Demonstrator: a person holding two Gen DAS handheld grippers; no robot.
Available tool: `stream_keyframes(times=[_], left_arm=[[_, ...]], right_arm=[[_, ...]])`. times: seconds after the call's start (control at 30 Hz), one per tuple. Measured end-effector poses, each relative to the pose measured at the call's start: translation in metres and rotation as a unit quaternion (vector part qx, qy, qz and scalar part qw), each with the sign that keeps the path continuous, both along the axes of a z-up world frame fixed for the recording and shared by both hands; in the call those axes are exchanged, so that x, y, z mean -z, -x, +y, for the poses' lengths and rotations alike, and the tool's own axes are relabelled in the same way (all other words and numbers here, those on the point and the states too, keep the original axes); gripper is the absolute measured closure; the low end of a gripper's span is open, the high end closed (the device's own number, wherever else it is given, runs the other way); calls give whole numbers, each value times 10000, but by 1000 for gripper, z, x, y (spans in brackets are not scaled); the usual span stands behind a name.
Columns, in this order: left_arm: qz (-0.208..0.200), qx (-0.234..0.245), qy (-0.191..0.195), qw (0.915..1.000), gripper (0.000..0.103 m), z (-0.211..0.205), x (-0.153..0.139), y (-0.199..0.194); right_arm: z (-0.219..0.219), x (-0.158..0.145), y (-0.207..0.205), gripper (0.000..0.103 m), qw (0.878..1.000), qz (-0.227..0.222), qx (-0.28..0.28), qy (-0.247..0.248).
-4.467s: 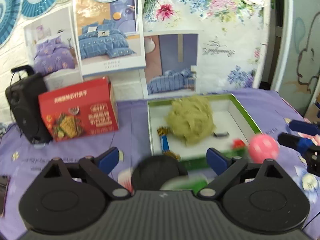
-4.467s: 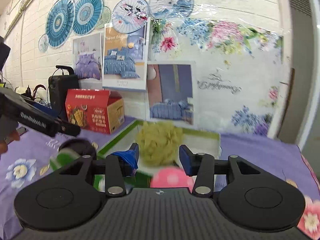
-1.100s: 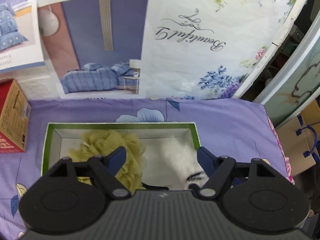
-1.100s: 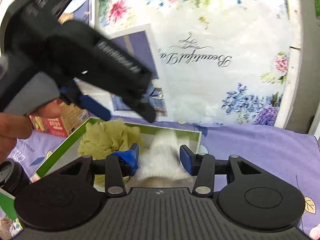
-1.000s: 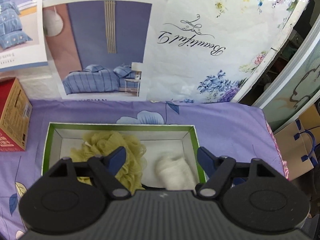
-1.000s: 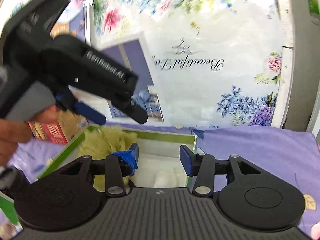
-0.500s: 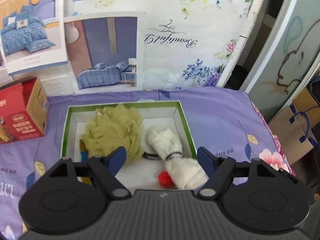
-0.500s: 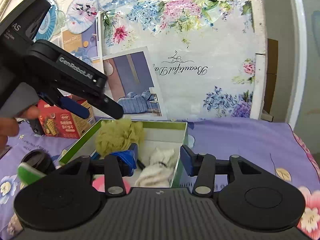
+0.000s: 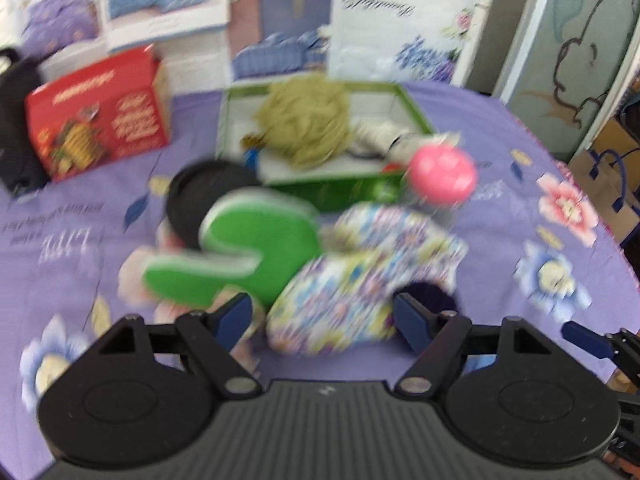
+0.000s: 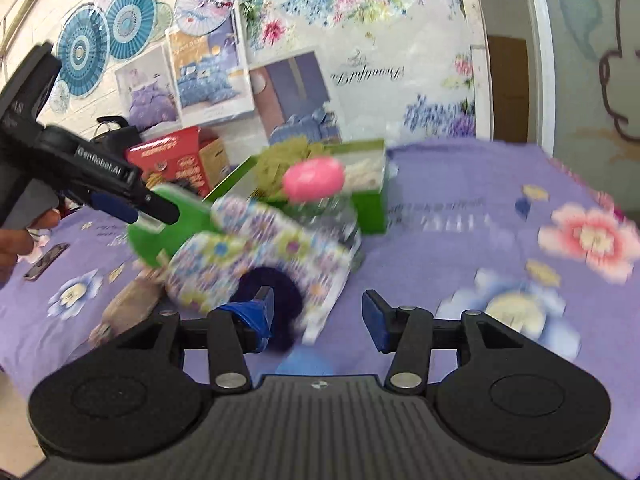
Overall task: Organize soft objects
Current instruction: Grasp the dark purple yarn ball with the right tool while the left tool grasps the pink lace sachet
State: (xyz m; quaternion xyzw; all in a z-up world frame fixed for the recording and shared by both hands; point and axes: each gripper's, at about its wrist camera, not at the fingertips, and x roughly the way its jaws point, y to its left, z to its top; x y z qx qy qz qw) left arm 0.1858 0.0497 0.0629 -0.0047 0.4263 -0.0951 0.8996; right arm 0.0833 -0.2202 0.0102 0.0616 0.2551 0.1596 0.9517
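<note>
Left wrist view, blurred: the left gripper [image 9: 322, 318] with jaws spread and nothing between them, the floral slipper [image 9: 360, 272] lying just ahead of its fingertips beside a green-soled slipper [image 9: 248, 248]; beyond them a black round object [image 9: 192, 196], a pink ball [image 9: 442, 176] and the green-rimmed box [image 9: 412, 110] holding an olive bath pouf [image 9: 304, 124] and a white sock [image 9: 384, 134]; the right gripper's blue tip enters at the lower right edge. Right wrist view: the right gripper [image 10: 318, 314], also spread and empty, its left finger [image 10: 250, 314] close to the floral slipper's dark opening [image 10: 266, 284]; only this view shows the left gripper from outside, held in a hand [image 10: 16, 240], and the paper fans [image 10: 108, 24] on the wall. Surface: a purple flowered cloth [image 10: 500, 240]; behind it a red carton [image 9: 96, 114], a black speaker [image 9: 16, 120] and bedding posters [image 10: 208, 68].
</note>
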Motion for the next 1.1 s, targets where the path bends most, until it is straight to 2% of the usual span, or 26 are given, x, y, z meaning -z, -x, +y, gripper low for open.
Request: stream_keyframes(times=[0.1, 0.2, 0.27, 0.37, 0.5, 0.83, 0.97, 1.1], left_arm=[[43, -346, -198, 9992, 27, 28, 27, 31], [84, -703, -324, 9970, 27, 52, 49, 56], [158, -769, -336, 9963, 27, 65, 59, 69], [187, -758, -309, 9965, 27, 77, 68, 75], [66, -485, -485, 9976, 27, 72, 72, 67], [449, -149, -277, 9985, 26, 54, 95, 21], [506, -149, -297, 9982, 26, 52, 102, 9], [458, -132, -267, 9985, 26, 51, 104, 4]], right_arm=[[15, 13, 11, 69, 9999, 157, -45, 34], [34, 15, 4, 69, 9985, 158, -254, 450], [44, 16, -2, 69, 9975, 58, -345, 611], [54, 18, -18, 68, 9979, 62, -402, 504], [68, 22, -35, 67, 9969, 159, -476, 599], [76, 25, -62, 65, 9962, 305, -342, 744], [76, 27, -82, 63, 9968, 440, -372, 556], [82, 29, -92, 61, 9968, 413, -332, 604]])
